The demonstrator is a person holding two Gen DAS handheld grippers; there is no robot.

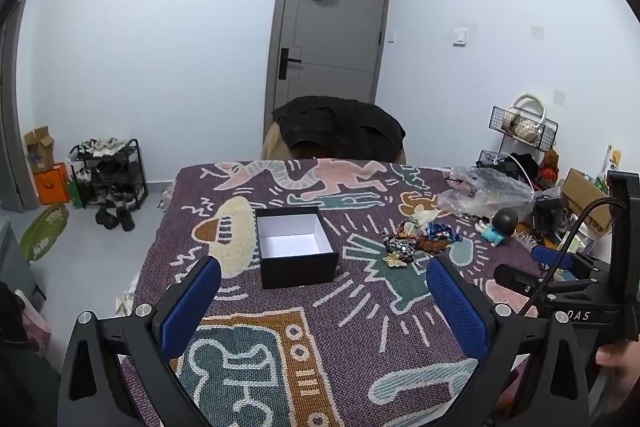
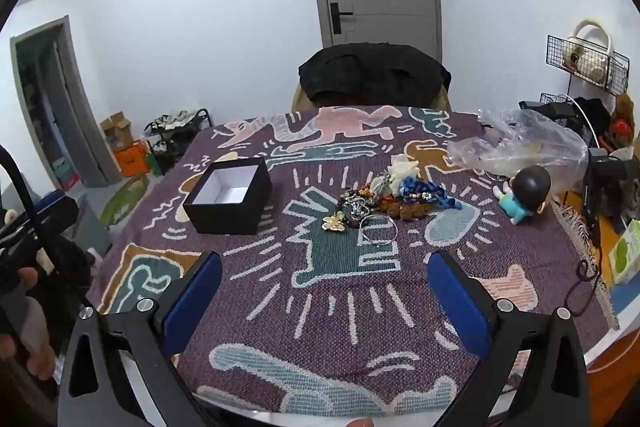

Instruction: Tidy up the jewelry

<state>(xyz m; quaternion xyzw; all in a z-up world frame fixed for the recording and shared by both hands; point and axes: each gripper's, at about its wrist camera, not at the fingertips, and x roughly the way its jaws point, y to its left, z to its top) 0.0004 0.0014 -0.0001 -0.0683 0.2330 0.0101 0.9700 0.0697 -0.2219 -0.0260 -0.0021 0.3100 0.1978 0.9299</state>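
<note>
A black box [image 1: 296, 251] [image 2: 230, 197] with a white inside stands lidless and empty on the patterned purple cloth [image 1: 340, 307] [image 2: 340, 287]. To its right lies a pile of jewelry [image 1: 416, 239] [image 2: 384, 197]: beads, a blue piece, a gold butterfly brooch [image 2: 334, 222] and a thin silver bangle [image 2: 378, 229]. My left gripper [image 1: 322, 275] hangs open above the near cloth, with the box just beyond its fingers. My right gripper [image 2: 324, 267] is open too, short of the pile, nothing between its blue pads. The right gripper's body [image 1: 568, 279] shows at the left wrist view's right edge.
A small doll with a dark head [image 2: 524, 193] [image 1: 498, 225] and a crumpled clear plastic bag [image 2: 520, 143] [image 1: 488, 193] lie at the table's right. A chair draped in black cloth [image 2: 372, 73] stands behind the table. A shoe rack [image 1: 108, 175] and boxes stand on the floor at left.
</note>
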